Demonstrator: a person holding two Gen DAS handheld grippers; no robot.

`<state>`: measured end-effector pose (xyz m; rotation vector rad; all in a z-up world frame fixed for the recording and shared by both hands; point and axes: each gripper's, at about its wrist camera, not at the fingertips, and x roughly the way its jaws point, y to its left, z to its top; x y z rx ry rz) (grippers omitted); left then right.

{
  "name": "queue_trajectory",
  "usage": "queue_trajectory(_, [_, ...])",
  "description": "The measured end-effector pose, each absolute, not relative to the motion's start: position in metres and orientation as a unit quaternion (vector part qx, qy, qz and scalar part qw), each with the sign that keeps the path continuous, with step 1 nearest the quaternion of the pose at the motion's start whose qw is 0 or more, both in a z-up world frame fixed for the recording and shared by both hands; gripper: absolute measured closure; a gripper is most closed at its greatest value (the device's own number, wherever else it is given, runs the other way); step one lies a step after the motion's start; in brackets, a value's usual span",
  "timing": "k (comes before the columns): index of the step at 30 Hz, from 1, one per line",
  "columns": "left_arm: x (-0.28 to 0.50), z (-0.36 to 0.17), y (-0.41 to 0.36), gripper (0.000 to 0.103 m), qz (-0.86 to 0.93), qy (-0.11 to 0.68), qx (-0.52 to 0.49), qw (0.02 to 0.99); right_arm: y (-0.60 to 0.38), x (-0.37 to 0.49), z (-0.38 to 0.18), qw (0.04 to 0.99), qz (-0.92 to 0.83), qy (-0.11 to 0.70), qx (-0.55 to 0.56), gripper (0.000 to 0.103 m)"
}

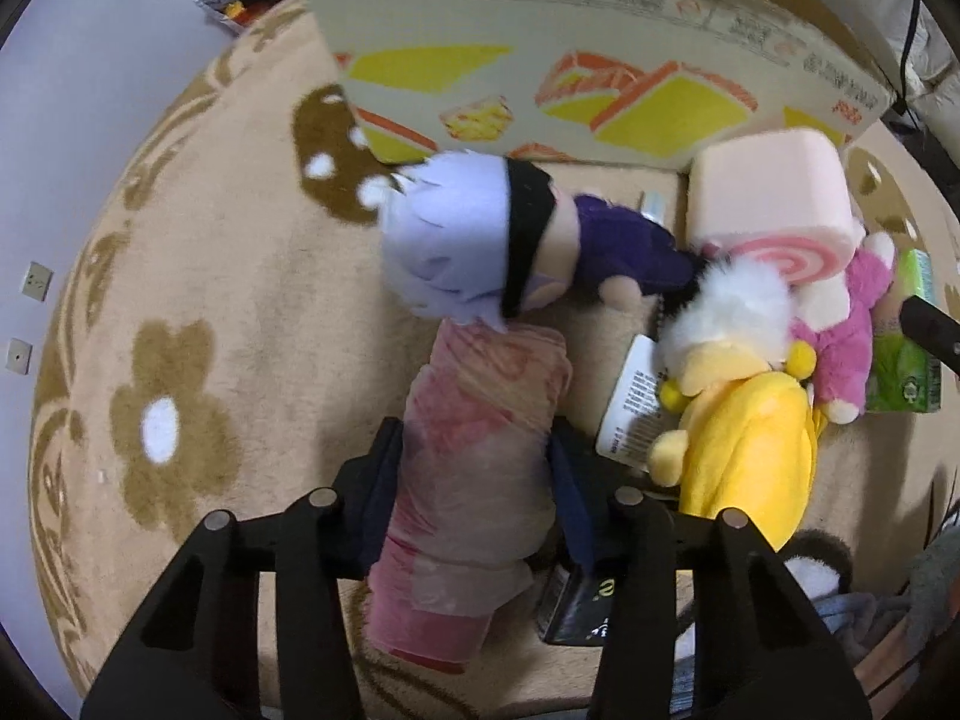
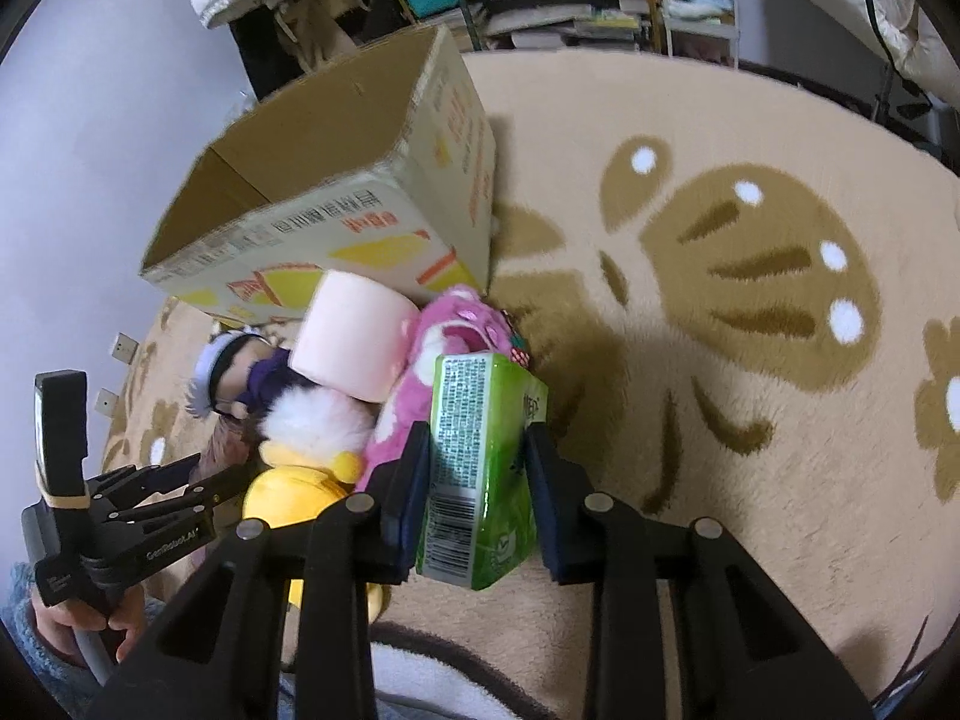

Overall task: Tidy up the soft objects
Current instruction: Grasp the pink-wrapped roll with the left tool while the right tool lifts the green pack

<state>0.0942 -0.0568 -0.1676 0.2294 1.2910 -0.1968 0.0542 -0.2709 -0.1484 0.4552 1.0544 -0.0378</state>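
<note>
Both grips made, left gripper (image 1: pixel 474 468) clenched on the pink roll (image 1: pixel 474 450), right gripper (image 2: pixel 480 474) on the green pack (image 2: pixel 480 468); next, lifting toward the far cardboard box (image 2: pixel 336 192).

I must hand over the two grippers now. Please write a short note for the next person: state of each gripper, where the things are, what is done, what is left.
Left gripper: shut on the pink bundle.
Right gripper: shut on the green tissue pack.
Cardboard box: open, looks empty from here.
On the rug by the box: purple doll, pink roll cushion, yellow duck, pink bear.
Done: two items gripped.
Left: probably everything into the box.
</note>
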Motion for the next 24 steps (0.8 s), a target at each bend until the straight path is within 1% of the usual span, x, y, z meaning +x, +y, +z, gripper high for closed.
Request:
queue_trajectory(1, [0.093,-0.163,-0.053,0.064,-0.085,0.593,0.102,0.794,-0.27,0.052,-0.144,0.843,-0.016,0.492,0.215,0.071])
queue_trajectory(4, [0.088,-0.15,-0.044,0.07,-0.073,0.579,0.084,0.808,-0.269,0.044,-0.132,0.856,-0.008,0.472,0.209,0.071])
queue_trajectory(7, [0.087,-0.141,-0.041,0.079,-0.075,0.572,0.075,0.814,-0.265,0.042,-0.123,0.865,0.002,0.459,0.202,0.071])
queue_trajectory(13, [0.086,-0.13,-0.036,0.081,-0.074,0.557,0.075,0.824,-0.261,0.036,-0.111,0.881,0.011,0.433,0.19,0.071])
queue_trajectory(18, [0.084,-0.113,-0.026,0.082,-0.08,0.54,0.032,0.837,-0.259,0.03,-0.096,0.899,0.014,0.397,0.185,0.071])
queue_trajectory(24, [0.081,-0.08,-0.016,0.083,-0.087,0.484,0.006,0.871,-0.253,0.025,-0.077,0.924,0.027,0.342,0.169,0.071])
